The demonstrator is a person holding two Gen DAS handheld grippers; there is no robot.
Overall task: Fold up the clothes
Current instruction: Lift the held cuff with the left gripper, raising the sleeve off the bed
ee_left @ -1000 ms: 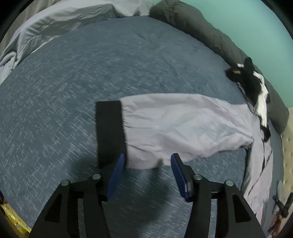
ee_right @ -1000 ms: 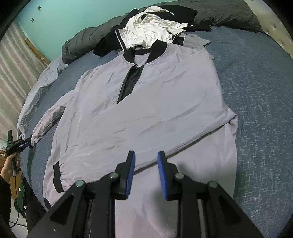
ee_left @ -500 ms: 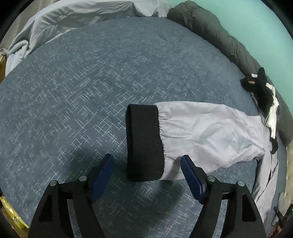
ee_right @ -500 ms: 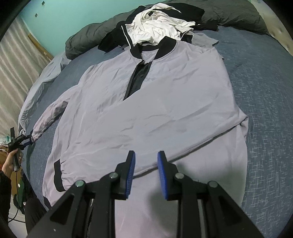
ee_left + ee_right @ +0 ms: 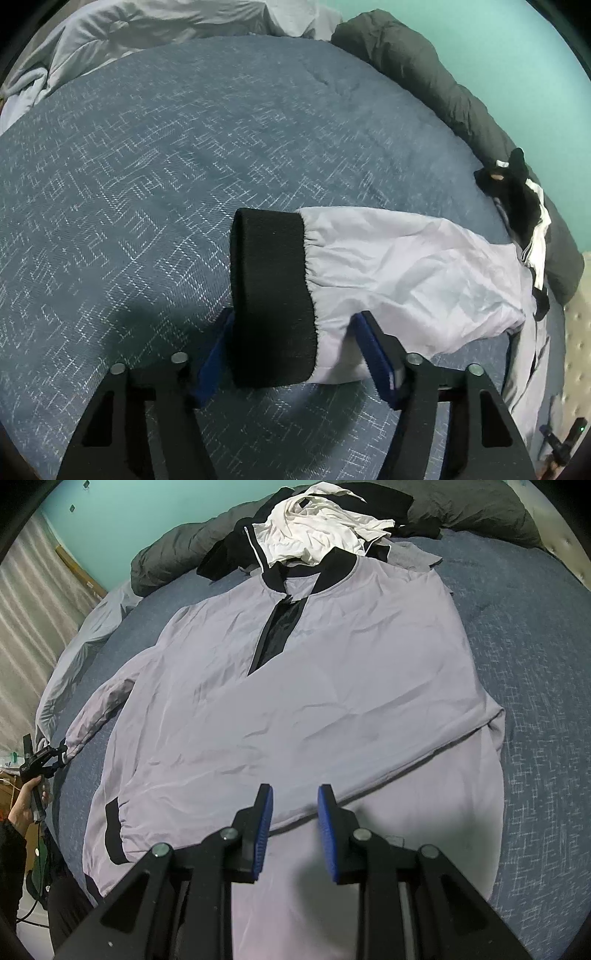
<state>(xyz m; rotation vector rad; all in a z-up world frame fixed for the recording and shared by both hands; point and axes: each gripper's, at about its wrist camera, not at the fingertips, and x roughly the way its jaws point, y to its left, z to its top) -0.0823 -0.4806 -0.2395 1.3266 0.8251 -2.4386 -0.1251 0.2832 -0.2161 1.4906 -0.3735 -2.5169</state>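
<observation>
A lilac jacket [image 5: 332, 686] with black collar and cuffs lies spread front-up on the blue bedspread [image 5: 147, 166]. Its left sleeve [image 5: 406, 273] ends in a black cuff [image 5: 269, 288] that bulges up between the fingers of my left gripper [image 5: 295, 317]. The jaws are closing, and both blue pads touch the fabric. In the right wrist view the left gripper [image 5: 44, 757] sits at the sleeve end on the far left. My right gripper [image 5: 295, 790] hovers over the jacket's lower hem, its jaws slightly apart with nothing between them.
A heap of white and black clothes [image 5: 317, 528] lies beyond the collar. A dark grey duvet [image 5: 424, 77] runs along the teal wall, with a pale grey blanket [image 5: 129, 33] beside it. A person's hand [image 5: 26, 801] grips the left tool at the bed's edge.
My left gripper widened, slid forward and down around the cuff, then narrowed onto it. The cuff now stands up between the fingers. The right gripper stayed still.
</observation>
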